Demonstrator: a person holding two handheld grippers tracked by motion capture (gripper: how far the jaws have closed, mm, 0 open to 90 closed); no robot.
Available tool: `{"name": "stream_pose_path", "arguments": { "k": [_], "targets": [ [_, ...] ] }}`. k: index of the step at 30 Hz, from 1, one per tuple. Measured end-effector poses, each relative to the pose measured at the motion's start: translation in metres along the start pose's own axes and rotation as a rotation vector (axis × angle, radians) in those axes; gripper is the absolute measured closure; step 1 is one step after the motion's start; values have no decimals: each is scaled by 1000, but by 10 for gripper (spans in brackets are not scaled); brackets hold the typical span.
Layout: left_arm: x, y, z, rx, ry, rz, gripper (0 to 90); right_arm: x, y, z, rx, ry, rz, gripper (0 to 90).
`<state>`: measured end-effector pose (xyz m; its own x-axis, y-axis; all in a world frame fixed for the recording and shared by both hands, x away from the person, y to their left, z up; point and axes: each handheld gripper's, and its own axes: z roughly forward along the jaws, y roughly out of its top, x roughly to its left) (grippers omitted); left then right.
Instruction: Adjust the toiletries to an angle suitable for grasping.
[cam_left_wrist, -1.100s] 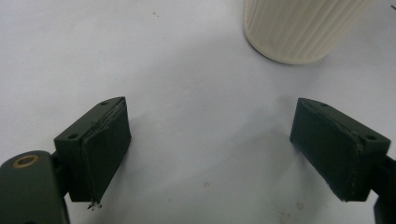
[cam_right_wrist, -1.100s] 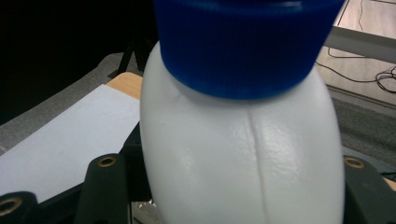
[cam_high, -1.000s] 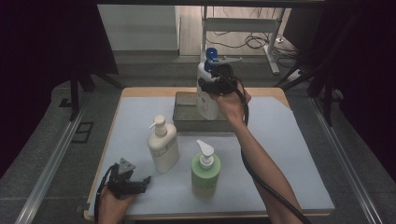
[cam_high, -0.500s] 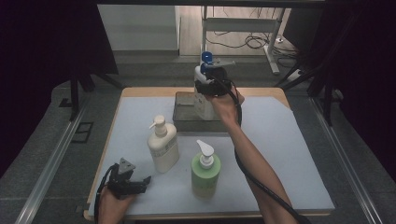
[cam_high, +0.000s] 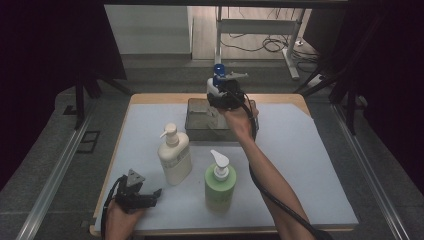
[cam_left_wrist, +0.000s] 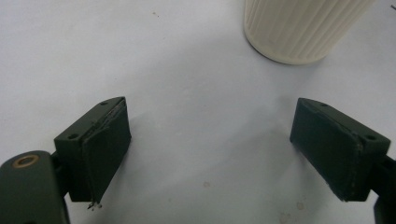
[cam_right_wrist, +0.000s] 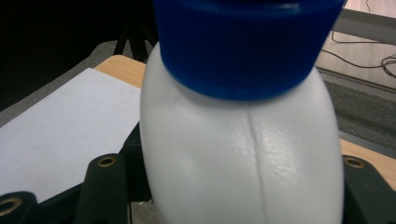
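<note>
Right gripper view: black jaws press both flanks of a white plastic bottle with a blue screw cap (cam_right_wrist: 243, 135), so the right gripper (cam_high: 226, 95) is clamped on it. High view puts that bottle above the far edge of a shallow grey rectangular tray (cam_high: 197, 120), upright, long axis vertical, cap on top. Seemingly one bottle is being loaded; a cream ribbed pump bottle (cam_high: 174, 155) and a green pump bottle (cam_high: 218, 185) wait upright on the white mat (cam_high: 310, 165). The left gripper (cam_high: 150, 196) rests near the front edge, jaws spread, empty.
</note>
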<state>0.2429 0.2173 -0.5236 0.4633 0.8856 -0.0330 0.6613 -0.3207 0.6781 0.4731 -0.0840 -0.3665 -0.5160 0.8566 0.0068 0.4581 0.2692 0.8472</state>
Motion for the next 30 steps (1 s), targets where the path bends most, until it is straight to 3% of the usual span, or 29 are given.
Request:
{"name": "stream_pose_path", "arguments": {
  "k": [19,26,30],
  "targets": [
    [0,0,0,1,0,0,122,2,-25,14,12,-15,-10,399],
    [0,0,0,0,1,0,122,-3,-28,13,1,4,4,389],
    [0,0,0,0,1,0,122,-3,-27,14,18,13,-13,363]
  ]
}}
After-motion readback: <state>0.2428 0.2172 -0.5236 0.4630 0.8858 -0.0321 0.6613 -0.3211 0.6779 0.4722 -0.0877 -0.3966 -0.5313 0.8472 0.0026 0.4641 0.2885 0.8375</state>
